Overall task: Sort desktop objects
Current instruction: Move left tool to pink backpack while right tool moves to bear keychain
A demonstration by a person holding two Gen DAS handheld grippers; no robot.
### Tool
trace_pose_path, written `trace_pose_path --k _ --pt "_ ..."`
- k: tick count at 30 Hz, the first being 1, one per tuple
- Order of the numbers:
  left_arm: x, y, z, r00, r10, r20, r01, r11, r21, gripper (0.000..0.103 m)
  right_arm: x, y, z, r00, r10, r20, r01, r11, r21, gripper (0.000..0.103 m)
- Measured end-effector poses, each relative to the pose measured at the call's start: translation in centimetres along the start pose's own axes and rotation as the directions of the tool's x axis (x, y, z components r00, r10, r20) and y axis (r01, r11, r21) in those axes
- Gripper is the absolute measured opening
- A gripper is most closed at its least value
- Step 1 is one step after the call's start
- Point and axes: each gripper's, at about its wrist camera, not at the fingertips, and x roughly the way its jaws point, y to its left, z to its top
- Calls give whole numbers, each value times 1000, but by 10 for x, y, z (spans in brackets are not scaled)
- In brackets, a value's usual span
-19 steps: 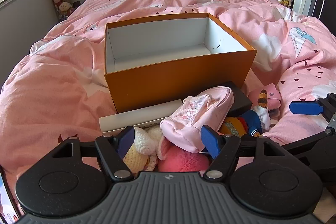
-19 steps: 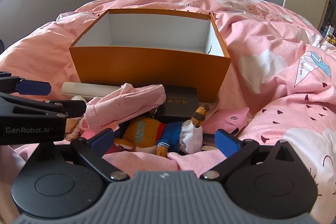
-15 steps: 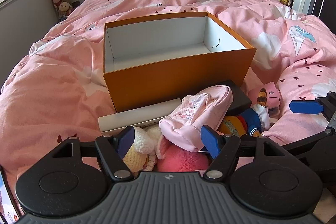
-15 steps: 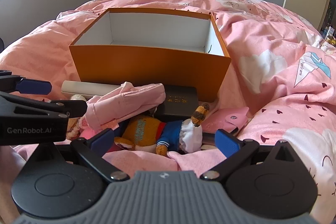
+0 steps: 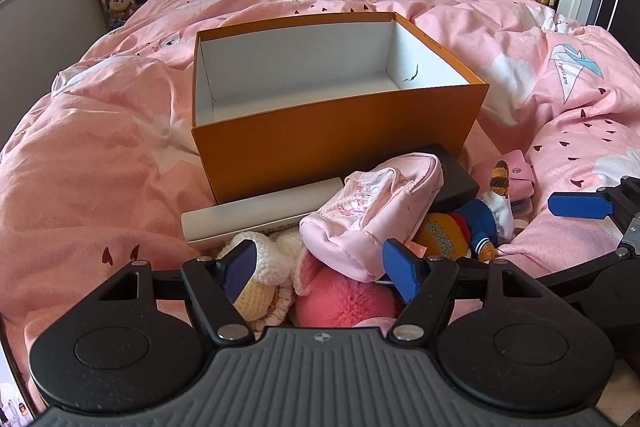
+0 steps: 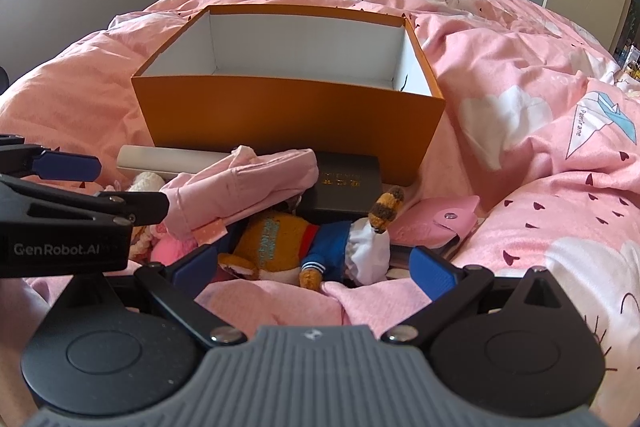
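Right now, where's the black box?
In the right wrist view the black box lies just in front of the orange box, toward its right end, partly under the pink pouch, behind the stuffed doll.

left gripper (image 5: 320,269) low at 6 o'clock, jaws spread wide, nothing clamped, right gripper (image 6: 314,269) at 6 o'clock, jaws spread wide, level, side by side

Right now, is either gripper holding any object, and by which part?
Nothing is held. The left gripper and the right gripper are both open above the pile, beside the pink pouch and the plush toy.
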Motion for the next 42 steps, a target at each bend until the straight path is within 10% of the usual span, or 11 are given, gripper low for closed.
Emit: trace_pose_path --k 35,42 --pt "0 3 -1 999 -43 8 43 999 0 82 3 -5 -1 999 41 -7 -41 999 26 101" --pt "-5 12 7 998 -64 16 64 998 -7 82 -1 -21 6 999 53 2 -53 996 67 83"
